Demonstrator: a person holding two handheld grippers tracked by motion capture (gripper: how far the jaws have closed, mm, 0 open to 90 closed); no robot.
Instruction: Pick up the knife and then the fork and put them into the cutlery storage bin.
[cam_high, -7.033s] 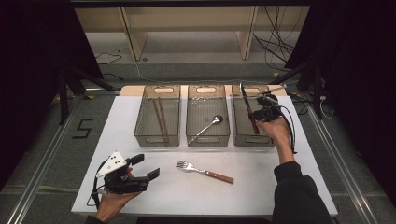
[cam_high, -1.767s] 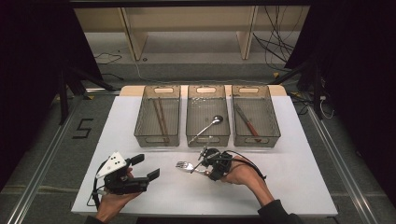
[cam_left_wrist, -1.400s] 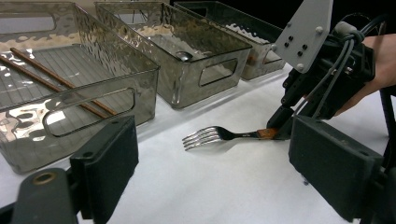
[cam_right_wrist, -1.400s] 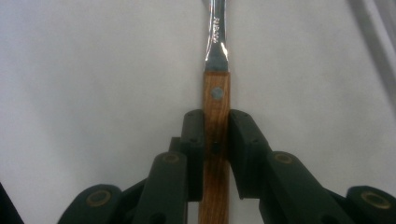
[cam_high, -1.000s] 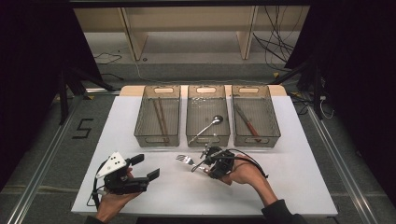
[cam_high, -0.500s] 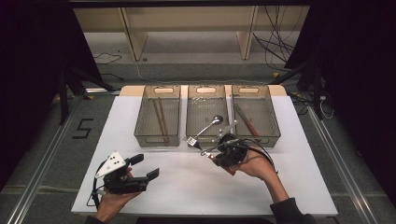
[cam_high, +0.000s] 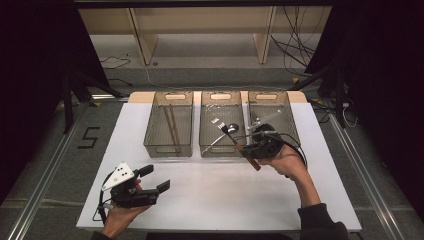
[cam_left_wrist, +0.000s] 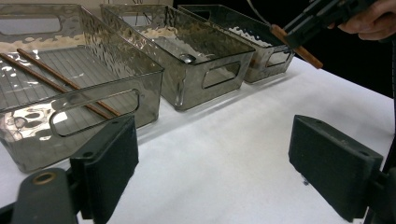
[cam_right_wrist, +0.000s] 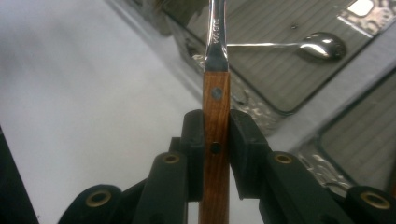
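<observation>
While the right gripper (cam_high: 250, 145) hangs above the near end of the middle bin (cam_high: 220, 150), we note its jaws clamped on the wooden handle of the fork (cam_high: 233, 137). In the right gripper view the two pads press flat on either side of that handle (cam_right_wrist: 215, 140), just below the point where the steel shank begins. From the high view, the fork is lifted clear of the table (cam_high: 210, 200) and tilted, with its prongs reaching over the middle bin and the handle end sticking out toward the person, past the bin's near wall.

We record a spoon (cam_right_wrist: 322, 46) lying on the floor of the middle bin, beneath the fork. Left of the middle bin stands a second bin (cam_high: 168, 142) holding two chopsticks (cam_left_wrist: 60, 84). Right of the middle bin stands a third bin (cam_high: 290, 120); the right hand covers its near end, and we cannot tell what lies inside.

Well to the near left of the middle bin, the left gripper (cam_high: 152, 180) rests low over the table with its jaws wide apart and nothing between them; the left gripper view shows bare white table between the pads (cam_left_wrist: 109, 163).
</observation>
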